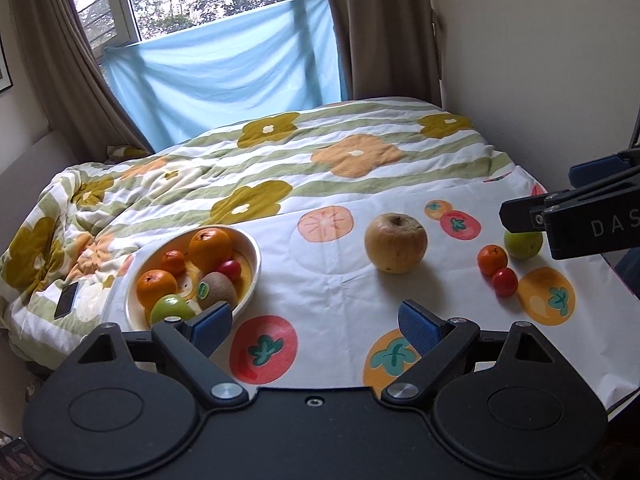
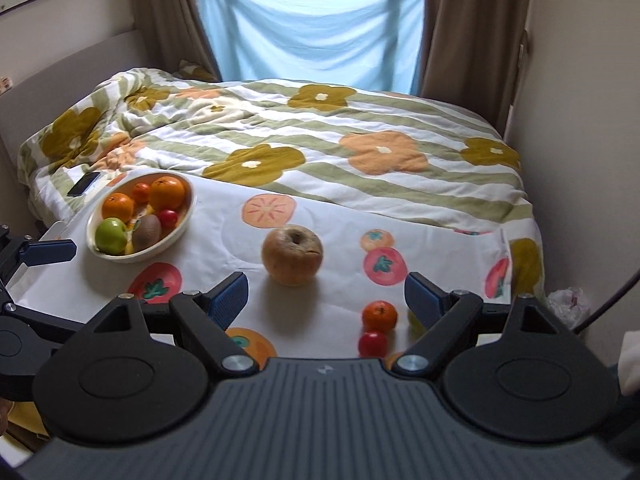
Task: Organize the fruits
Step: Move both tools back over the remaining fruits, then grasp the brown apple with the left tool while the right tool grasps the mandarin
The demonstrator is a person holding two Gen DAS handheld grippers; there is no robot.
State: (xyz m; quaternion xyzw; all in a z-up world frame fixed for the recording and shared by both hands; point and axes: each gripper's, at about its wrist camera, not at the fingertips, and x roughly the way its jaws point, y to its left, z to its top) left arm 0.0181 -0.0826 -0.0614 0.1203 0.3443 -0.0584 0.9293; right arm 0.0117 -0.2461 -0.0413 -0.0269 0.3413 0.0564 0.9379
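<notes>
The left tool [image 1: 314,322] is seen with its 2 blue-padded fingers spread wide apart and nothing between them, held low over a white cloth [image 1: 328,284] printed with fruit motifs. The right tool [image 2: 326,294] is likewise held with its fingers apart and nothing gripped; in the left wrist view its dark finger is seen entering from the right edge, above a green fruit [image 1: 522,244]. Just beyond the right tool, a small orange [image 2: 380,315] and a small red fruit [image 2: 373,343] are seen touching on the cloth, with the green fruit largely hidden behind the right-hand finger. Farther out, near the middle of the cloth, a large tan apple [image 2: 292,254] is stood upright, well apart from the other loose fruit. Toward the left, a pale oval bowl [image 1: 256,258] is seen resting on the cloth, close to the left tool's left finger. In the bowl, 2 large oranges, 1 small orange, 1 small red fruit, 1 kiwi [image 1: 218,290] with a sticker and 1 green apple [image 1: 173,309] are held. The cloth is laid over a bed covered by a flowered, green-striped quilt [image 2: 320,136], on which a dark phone [image 2: 83,184] is lying beside the bowl. Behind the bed, a blue sheet [image 2: 312,28] is hung across the window between brown curtains.
</notes>
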